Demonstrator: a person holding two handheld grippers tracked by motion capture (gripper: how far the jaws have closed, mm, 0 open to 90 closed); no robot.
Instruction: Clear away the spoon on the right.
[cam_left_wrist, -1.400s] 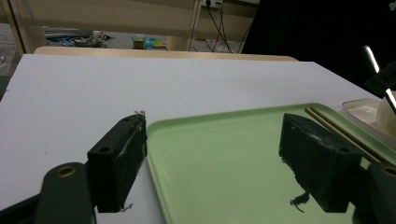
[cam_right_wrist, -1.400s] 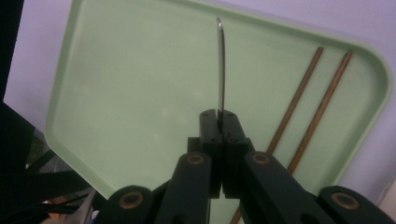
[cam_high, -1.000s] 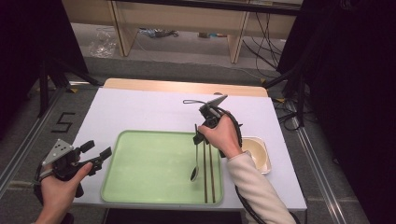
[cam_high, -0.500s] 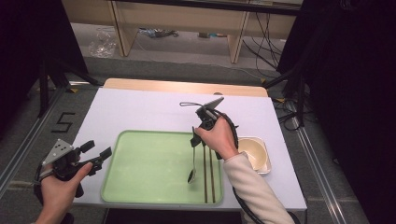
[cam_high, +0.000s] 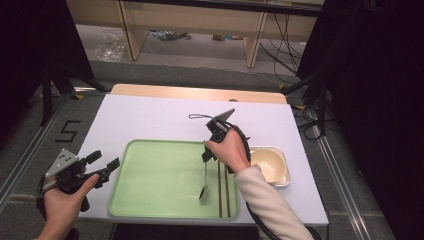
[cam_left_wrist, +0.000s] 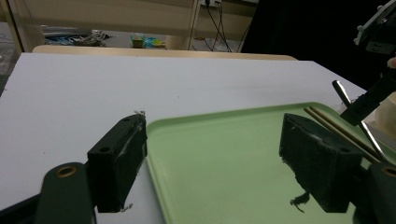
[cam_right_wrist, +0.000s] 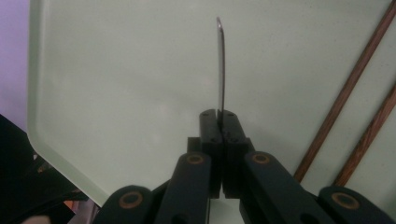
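Hanging over the right part of the green tray (cam_high: 160, 175), the right hand-held gripper (cam_high: 206, 156) is clamped on the handle of one metal spoon (cam_high: 204, 182), whose bowl points down toward the tray's near side; in the right gripper view the jaws meet tightly on the thin handle of the spoon (cam_right_wrist: 221, 65), seen edge-on above the tray floor. Two brown chopsticks (cam_high: 223, 187) lie side by side in the tray just right of the spoon, running near to far, close beside its path but not touching it. One cream bowl (cam_high: 268, 165) sits on a small square dish on the white desk (cam_high: 150, 117), just right of the tray and behind the right hand. The left hand-held gripper (cam_high: 107, 167) waits at the tray's near left corner with its jaws spread wide and nothing between them; in the left gripper view its two black pads (cam_left_wrist: 119, 161) straddle the tray rim (cam_left_wrist: 156, 154), one over the desk and one over the tray. The rest of the tray floor is bare, as is the far half of the desk.
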